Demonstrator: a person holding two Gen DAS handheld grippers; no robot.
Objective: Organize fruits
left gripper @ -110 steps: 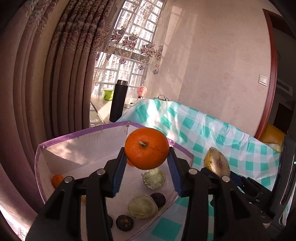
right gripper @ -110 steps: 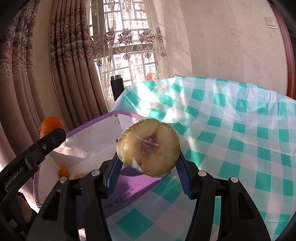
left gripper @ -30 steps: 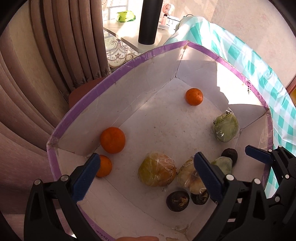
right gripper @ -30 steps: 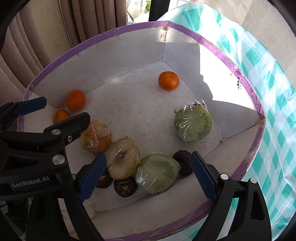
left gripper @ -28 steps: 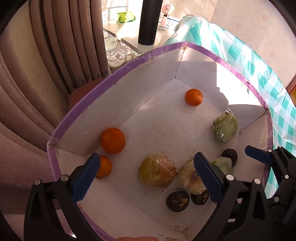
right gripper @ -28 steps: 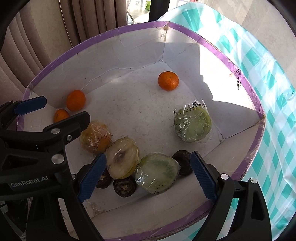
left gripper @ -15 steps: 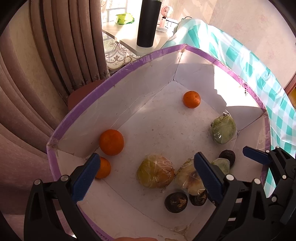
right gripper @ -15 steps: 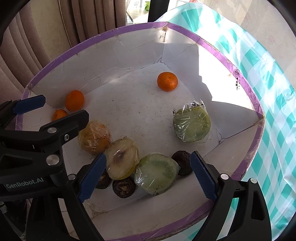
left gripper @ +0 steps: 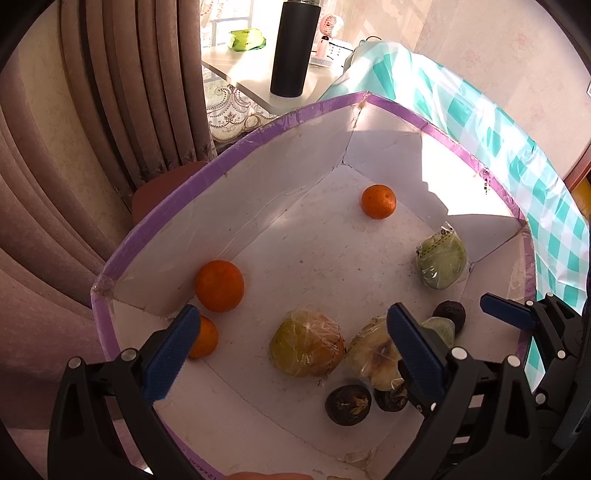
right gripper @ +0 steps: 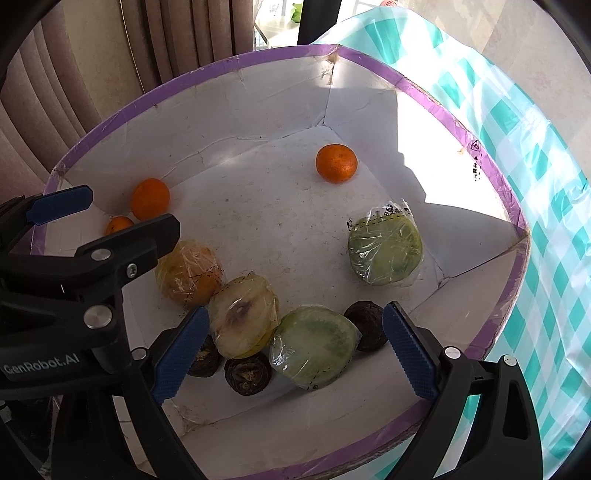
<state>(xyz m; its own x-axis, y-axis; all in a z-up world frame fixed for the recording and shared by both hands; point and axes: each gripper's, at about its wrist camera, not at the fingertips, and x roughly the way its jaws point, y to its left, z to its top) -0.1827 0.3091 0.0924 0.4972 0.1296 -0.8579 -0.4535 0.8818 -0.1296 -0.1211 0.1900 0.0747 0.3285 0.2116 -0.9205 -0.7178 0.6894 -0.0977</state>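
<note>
Lighting: strong daylight enters from the window point(left gripper: 229, 22) at the top. It forms an overexposed patch on the far right wall of the box point(left gripper: 461, 177) with hard-edged shadows beside it. The curtains point(left gripper: 55, 155) are dim. Both views show heavy fisheye curvature and dark circular corners. Focus is sharp throughout.

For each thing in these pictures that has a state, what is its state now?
left gripper: open, empty, above the box
right gripper: open, empty, above the box
box: open at the top, holds the fruits
wrapped fruits: four, in plastic film
oranges: three, unwrapped, one apart from the other two
dark fruits: unwrapped, near the wrapped ones
black bottle: upright on the side table
</note>
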